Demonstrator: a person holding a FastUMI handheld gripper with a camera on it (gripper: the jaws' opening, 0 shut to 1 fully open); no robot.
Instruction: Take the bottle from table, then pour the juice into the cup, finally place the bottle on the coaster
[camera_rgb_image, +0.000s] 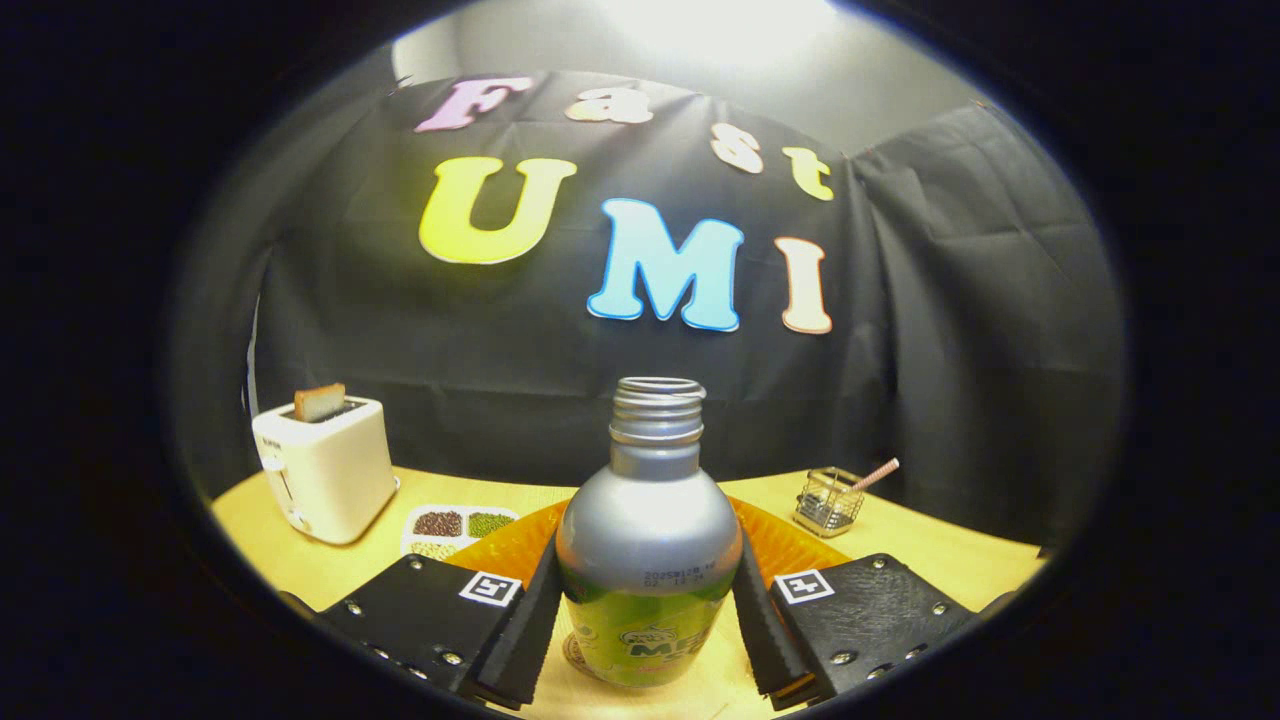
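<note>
A silver metal bottle (648, 520) with a green label and an open threaded neck stands upright between my fingers. My gripper (647, 575) is shut on the bottle, with the left pad (530, 630) and the right pad (765, 630) pressed against its sides at label height. The bottle's base rests low between the fingers. A small patterned round edge, which looks like the coaster (574, 655), peeks out beside the base on the left. The bottle hides whatever stands straight behind it.
An orange ribbed plate (790, 550) lies just behind the bottle on the wooden table (930, 560). A white toaster (325, 465) with a slice of bread stands far left. Beside it is a divided dish of beans (455, 527). A wire basket with a straw (830, 500) sits far right.
</note>
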